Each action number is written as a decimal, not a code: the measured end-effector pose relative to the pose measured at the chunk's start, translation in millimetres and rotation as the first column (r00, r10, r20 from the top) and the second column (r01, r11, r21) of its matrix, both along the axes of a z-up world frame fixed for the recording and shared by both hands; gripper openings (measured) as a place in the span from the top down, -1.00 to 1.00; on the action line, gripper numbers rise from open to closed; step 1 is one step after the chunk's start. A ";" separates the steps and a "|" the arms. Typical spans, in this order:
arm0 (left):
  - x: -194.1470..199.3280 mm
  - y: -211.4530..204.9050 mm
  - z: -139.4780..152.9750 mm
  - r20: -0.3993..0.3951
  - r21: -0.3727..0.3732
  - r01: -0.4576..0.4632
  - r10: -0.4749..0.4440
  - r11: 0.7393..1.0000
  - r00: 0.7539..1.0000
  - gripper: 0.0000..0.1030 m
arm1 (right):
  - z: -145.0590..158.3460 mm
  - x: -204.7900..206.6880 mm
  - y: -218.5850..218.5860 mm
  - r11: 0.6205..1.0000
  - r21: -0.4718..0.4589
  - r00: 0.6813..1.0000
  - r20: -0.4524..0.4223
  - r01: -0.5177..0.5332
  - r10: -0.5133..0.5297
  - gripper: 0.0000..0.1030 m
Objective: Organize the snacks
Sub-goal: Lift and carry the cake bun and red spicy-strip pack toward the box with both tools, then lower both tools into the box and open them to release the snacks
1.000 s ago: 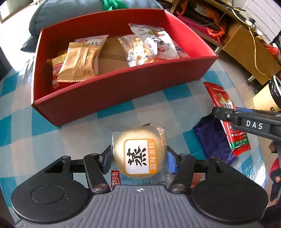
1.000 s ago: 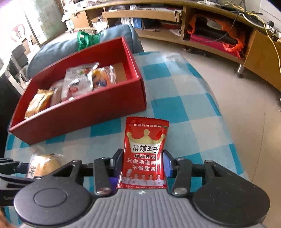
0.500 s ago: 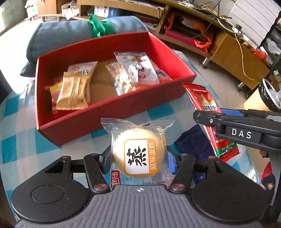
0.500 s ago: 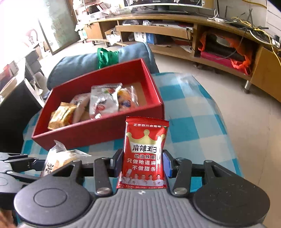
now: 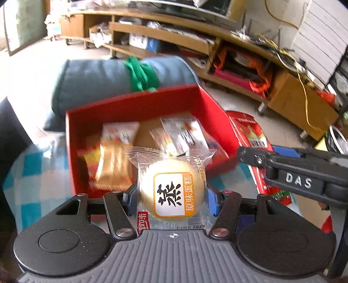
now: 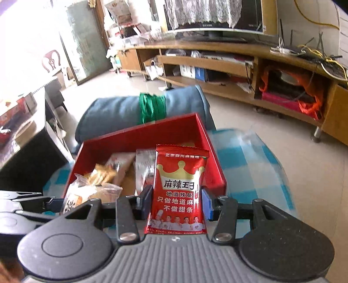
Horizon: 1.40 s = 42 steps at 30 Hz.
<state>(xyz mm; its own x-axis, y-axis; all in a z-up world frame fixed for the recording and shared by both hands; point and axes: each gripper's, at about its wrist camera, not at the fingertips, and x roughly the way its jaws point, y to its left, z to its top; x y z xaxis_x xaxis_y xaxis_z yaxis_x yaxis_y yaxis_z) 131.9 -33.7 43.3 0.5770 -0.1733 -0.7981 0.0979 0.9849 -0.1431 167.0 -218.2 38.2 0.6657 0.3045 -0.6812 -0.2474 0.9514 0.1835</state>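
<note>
The cake packet [image 5: 171, 191] is pinched in the left gripper [image 5: 171, 196], up over the red box [image 5: 139, 104] (other snacks lie inside). The right gripper [image 6: 177, 201] squeezes a red spicy packet [image 6: 179, 191] beside it, above the blue checked cloth [image 6: 245, 156].

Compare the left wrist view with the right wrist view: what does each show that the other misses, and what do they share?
Only the left wrist view shows the printed face of the round steamed cake clamped in the left gripper, and the gold packet clearly. Only the right wrist view shows the front of the red spicy-strip packet clamped in the right gripper, plus the television on the wooden unit. Both show the red box holding snacks, the blue checked cloth and the blue cushion with its green band.
</note>
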 end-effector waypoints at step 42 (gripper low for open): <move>61.0 32.7 -23.2 -0.017 0.102 -0.154 0.157 0.983 0.988 -0.40 | -28.9 62.8 33.5 0.999 -0.044 1.000 0.015 -0.022 0.022 0.05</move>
<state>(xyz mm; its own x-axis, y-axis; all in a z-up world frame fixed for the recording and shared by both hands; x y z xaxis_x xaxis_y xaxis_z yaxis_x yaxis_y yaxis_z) 192.8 -1.0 20.1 0.5706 -0.0018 -0.8212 -0.0598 0.9973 -0.0437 229.8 -184.7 9.4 0.6694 0.2894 -0.6842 -0.2709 0.9527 0.1379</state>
